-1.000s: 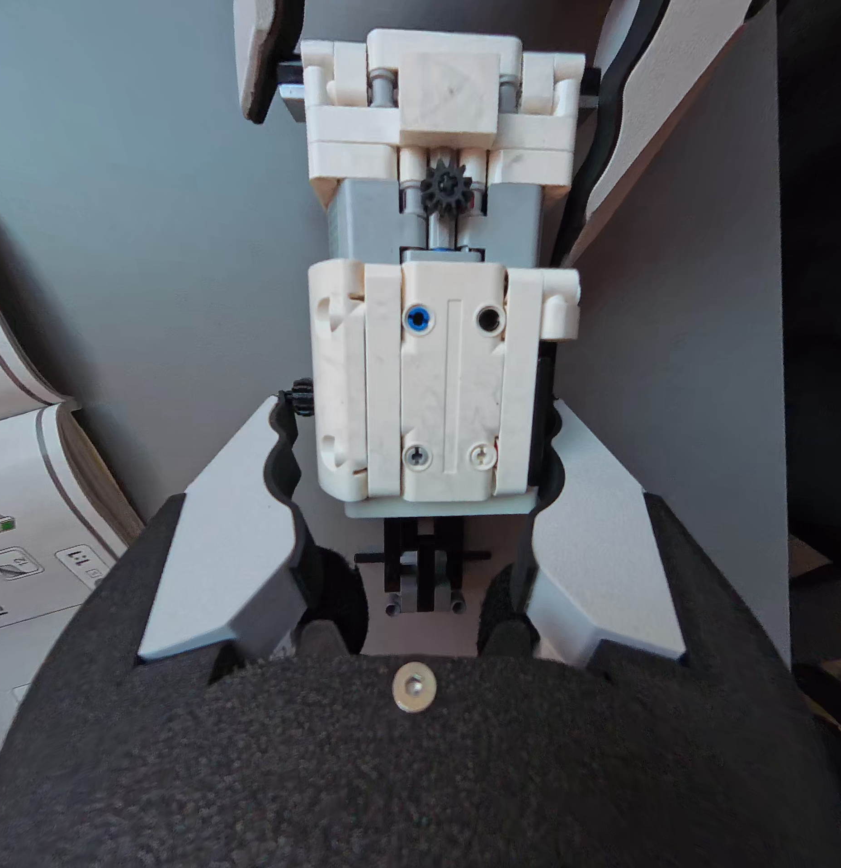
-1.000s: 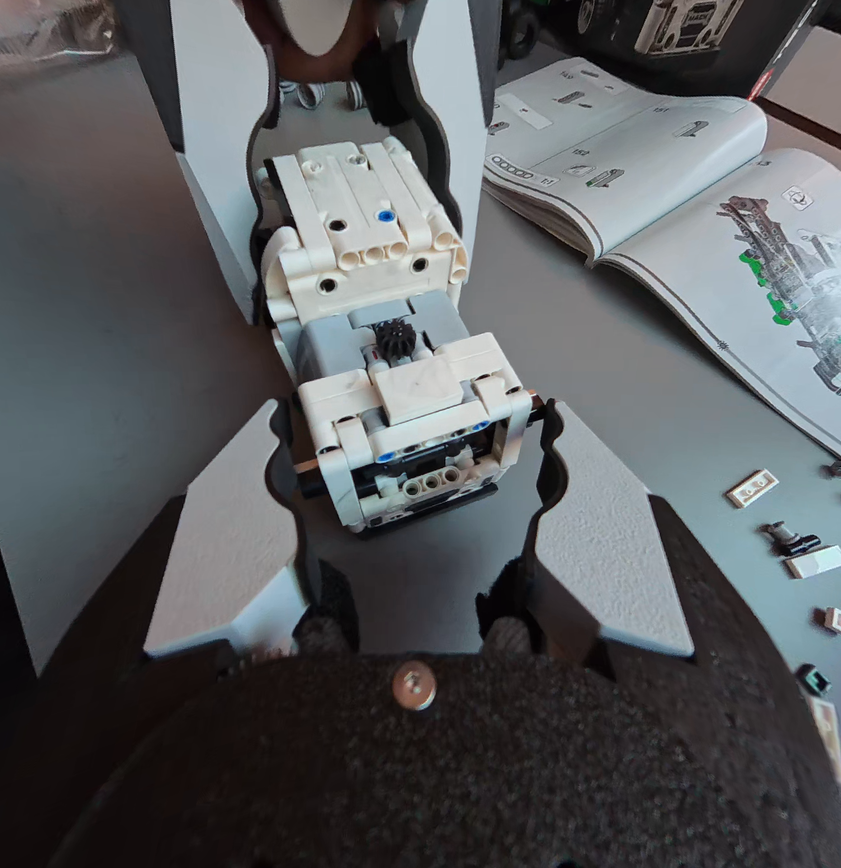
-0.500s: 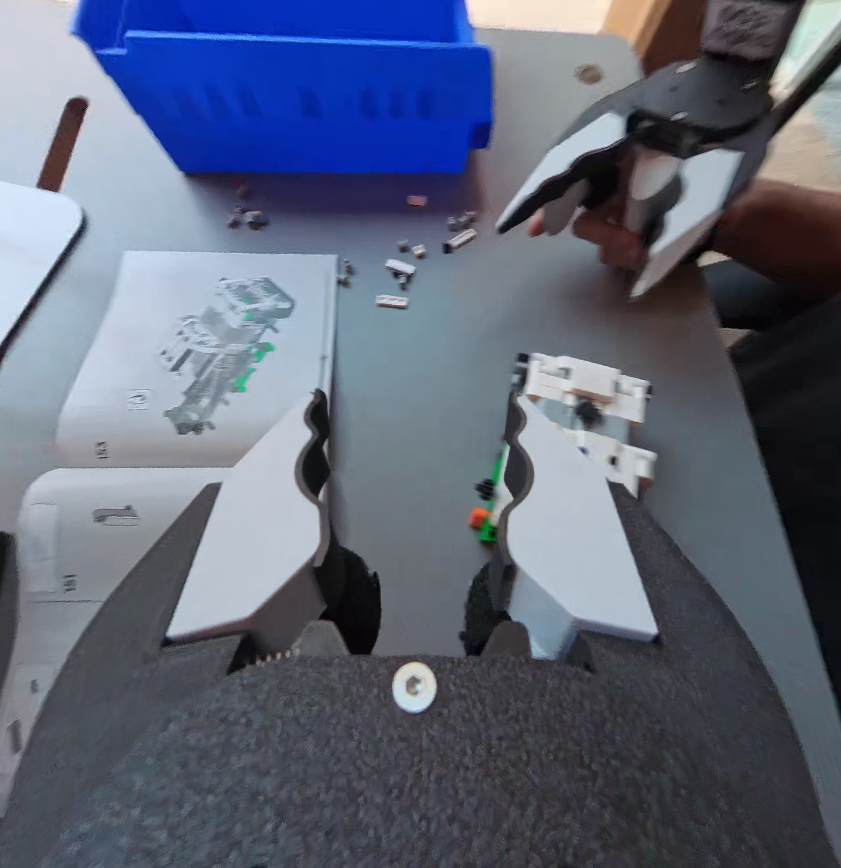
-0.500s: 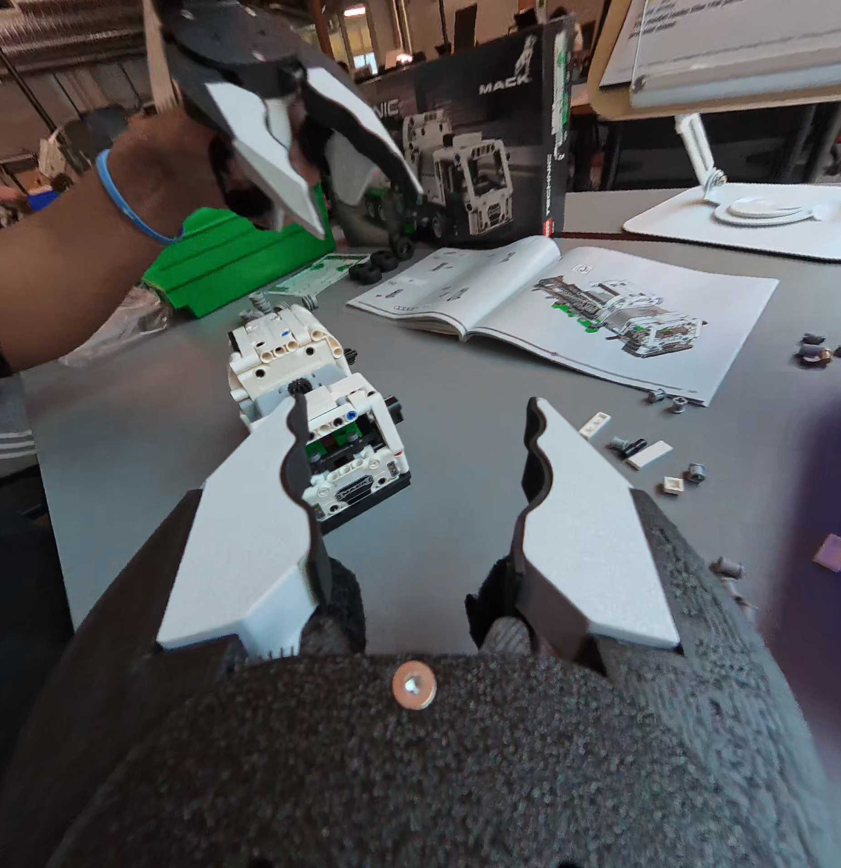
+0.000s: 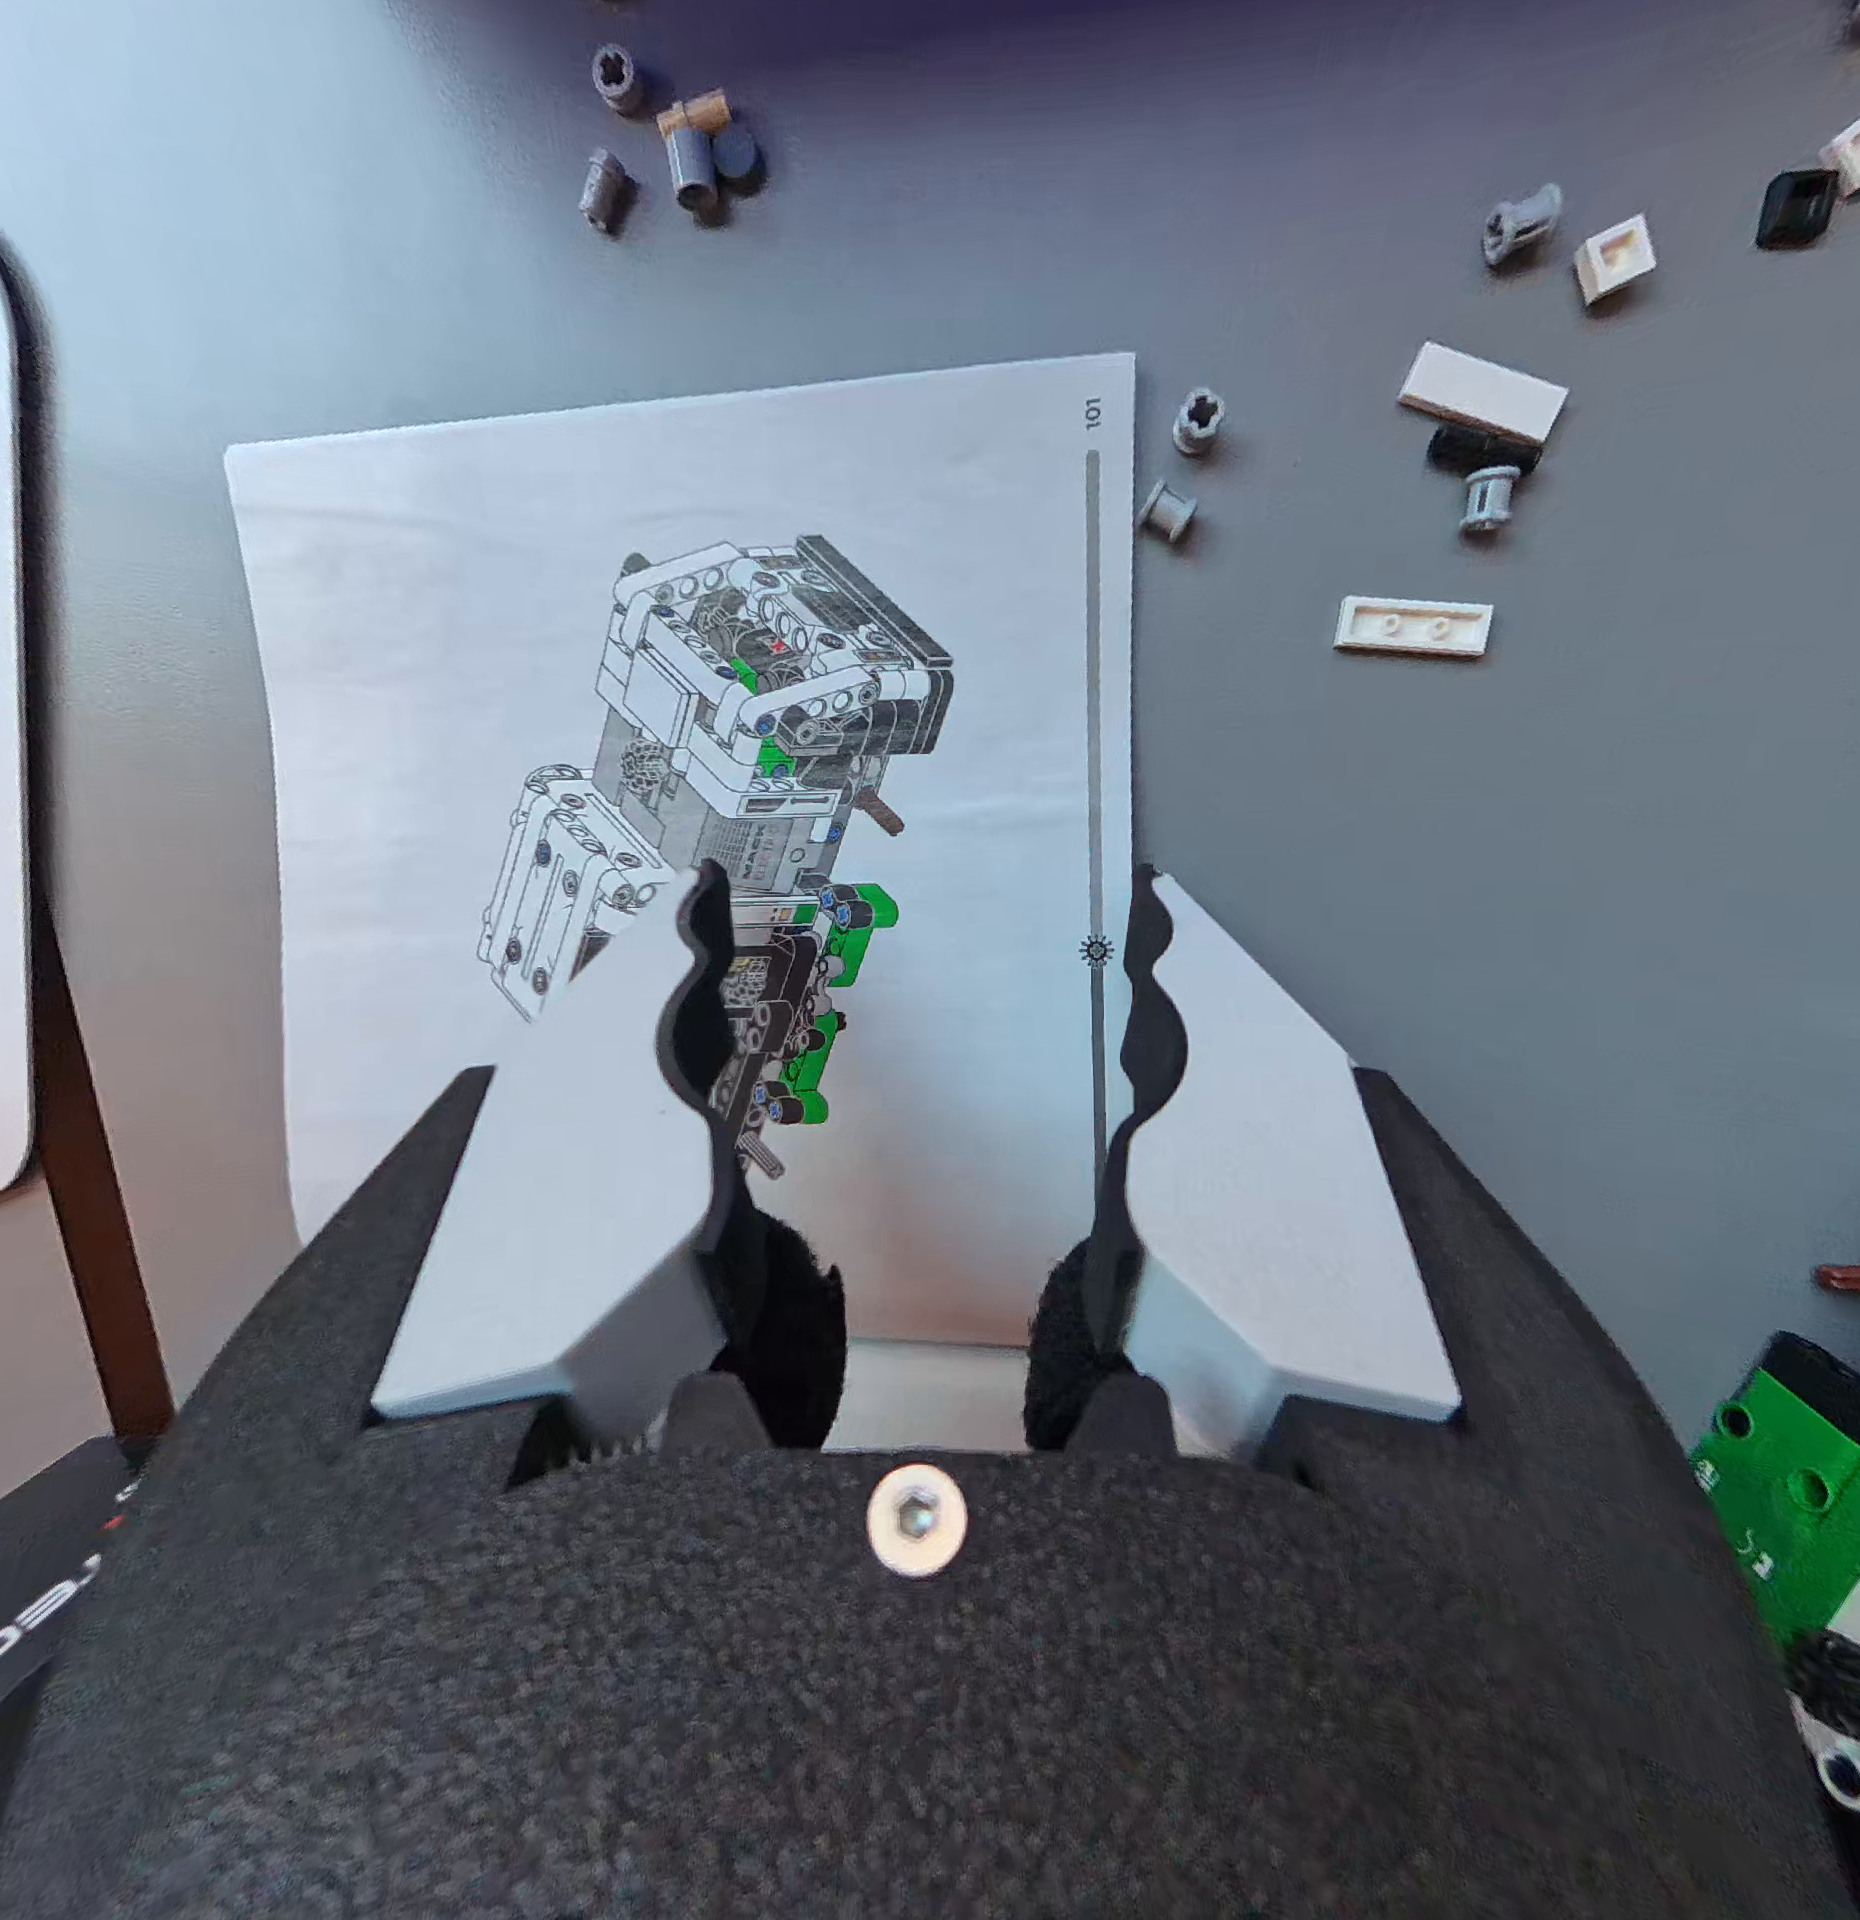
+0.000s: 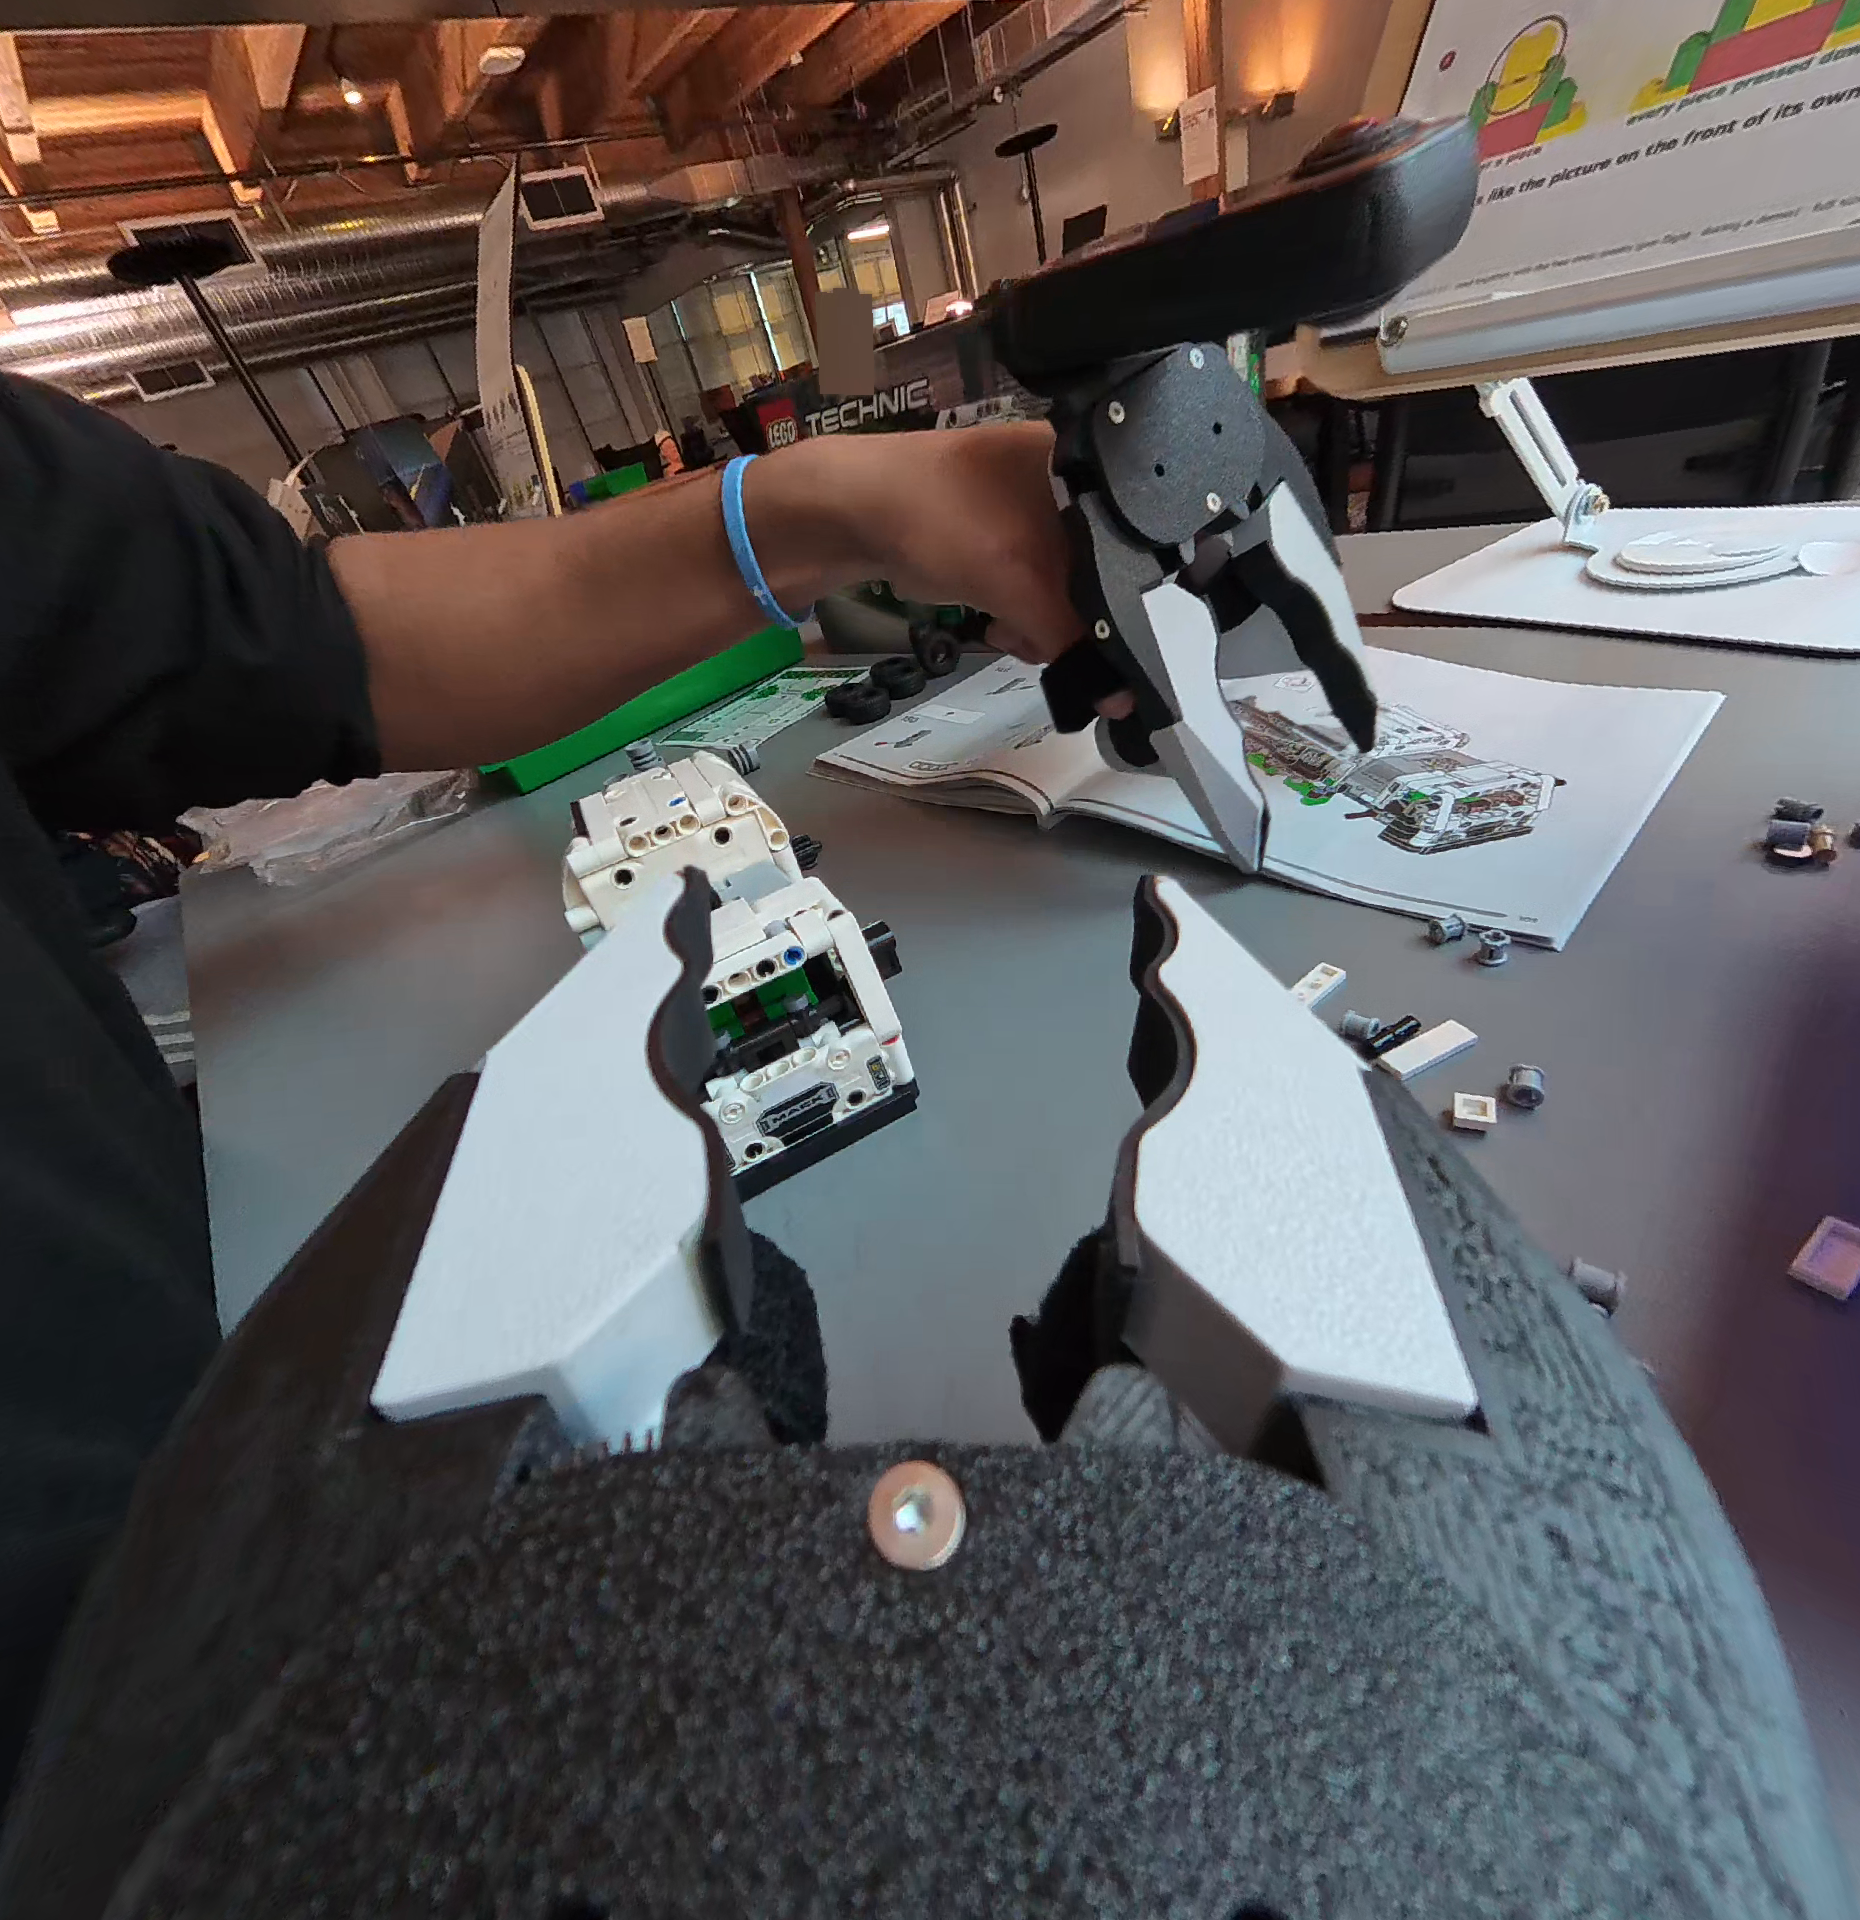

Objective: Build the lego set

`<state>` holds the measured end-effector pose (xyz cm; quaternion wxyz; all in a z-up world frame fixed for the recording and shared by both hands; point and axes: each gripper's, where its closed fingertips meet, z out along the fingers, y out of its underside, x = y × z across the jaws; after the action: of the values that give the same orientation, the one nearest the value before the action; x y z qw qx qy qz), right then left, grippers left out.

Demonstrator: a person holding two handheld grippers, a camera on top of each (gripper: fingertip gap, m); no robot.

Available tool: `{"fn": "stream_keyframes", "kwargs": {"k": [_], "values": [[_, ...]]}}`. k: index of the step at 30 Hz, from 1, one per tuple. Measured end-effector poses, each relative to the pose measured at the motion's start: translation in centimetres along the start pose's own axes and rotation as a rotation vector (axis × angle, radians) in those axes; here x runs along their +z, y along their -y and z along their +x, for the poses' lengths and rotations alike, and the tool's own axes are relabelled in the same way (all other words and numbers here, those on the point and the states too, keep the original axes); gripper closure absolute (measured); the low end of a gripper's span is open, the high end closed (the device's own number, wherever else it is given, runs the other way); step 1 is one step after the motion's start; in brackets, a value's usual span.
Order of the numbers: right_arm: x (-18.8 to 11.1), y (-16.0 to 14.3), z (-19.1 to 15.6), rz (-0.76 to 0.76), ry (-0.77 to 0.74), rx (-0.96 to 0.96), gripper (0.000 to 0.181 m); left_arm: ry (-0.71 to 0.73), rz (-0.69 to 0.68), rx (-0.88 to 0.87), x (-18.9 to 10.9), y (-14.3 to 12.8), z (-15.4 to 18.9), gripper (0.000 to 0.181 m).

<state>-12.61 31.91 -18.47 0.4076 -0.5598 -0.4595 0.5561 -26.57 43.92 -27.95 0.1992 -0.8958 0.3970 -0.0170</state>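
Observation:
The white lego truck model (image 6: 812,1081) stands on the grey table (image 6: 1009,935), free of both grippers. My right gripper (image 6: 921,894) is open and empty, raised just right of the model, and its left finger hides part of it. My left gripper (image 5: 926,883) is open and empty and points down over the open instruction booklet (image 5: 490,623). It also shows in the right wrist view (image 6: 1308,800), held in a hand above the booklet (image 6: 1580,790). Part of the model, green and white, shows at the lower right of the left wrist view (image 5: 1778,1455).
Loose small parts lie right of the booklet: grey pins (image 5: 687,145), a white tile (image 5: 1482,395), a white plate (image 5: 1414,627); more lie in the right wrist view (image 6: 1425,1044). Black wheels (image 6: 884,686), a green tray (image 6: 656,717) and a plastic bag (image 6: 313,821) sit behind the model.
Both grippers were shut on the model together. They let it go onto the table and opened. The left gripper moved over the booklet, and the right gripper drew back.

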Motion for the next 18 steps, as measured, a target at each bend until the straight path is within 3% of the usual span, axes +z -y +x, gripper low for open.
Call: {"fn": "stream_keyframes", "kwargs": {"k": [4, 12, 14, 18], "values": [[0.3, -0.3, -0.3, -0.016, 0.030, 0.009, 0.101, 0.011, 0.004, -0.005, -0.6, 0.0, -0.5, 0.105], [0.4, -0.5, -0.6, -0.026, 0.057, 0.030, 0.101, -0.064, 0.001, -0.053, -1.3, -0.9, 0.3, 0.159], [0.4, -0.5, -0.6, -0.026, 0.058, 0.035, 0.101, -0.111, -0.022, -0.056, -0.7, -1.4, 1.3, 0.157], [0.4, -0.5, -0.7, -0.027, 0.063, 0.043, 0.102, -0.116, 0.001, -0.037, -0.3, -0.9, 2.1, 0.123]]}}
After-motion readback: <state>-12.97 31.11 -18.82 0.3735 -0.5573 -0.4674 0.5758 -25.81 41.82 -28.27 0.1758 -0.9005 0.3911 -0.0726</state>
